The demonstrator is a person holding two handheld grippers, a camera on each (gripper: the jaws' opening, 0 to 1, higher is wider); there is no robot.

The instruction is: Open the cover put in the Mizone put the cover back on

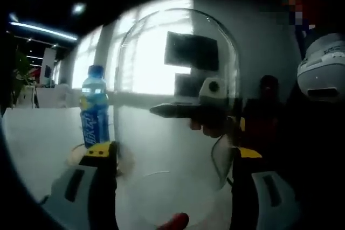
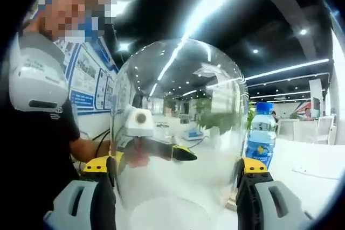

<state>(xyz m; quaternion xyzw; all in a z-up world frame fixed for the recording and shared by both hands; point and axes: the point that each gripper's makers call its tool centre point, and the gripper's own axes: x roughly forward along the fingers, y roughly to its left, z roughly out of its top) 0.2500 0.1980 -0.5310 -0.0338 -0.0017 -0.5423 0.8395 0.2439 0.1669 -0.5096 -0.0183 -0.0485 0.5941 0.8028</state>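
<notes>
Both hand-held grippers (image 1: 172, 160) (image 2: 178, 173) clamping cover (image 1: 178, 95)

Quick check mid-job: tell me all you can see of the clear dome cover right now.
The dome cover is a tall, clear bell of glass or plastic with a rounded top, standing upright. Both grippers clamp it: the left gripper and the right gripper each have yellow-tipped jaws on opposite sides of its wall. The Mizone bottle stands outside it, beside it on the white table. Whether the rim is lifted is unclear.
</notes>
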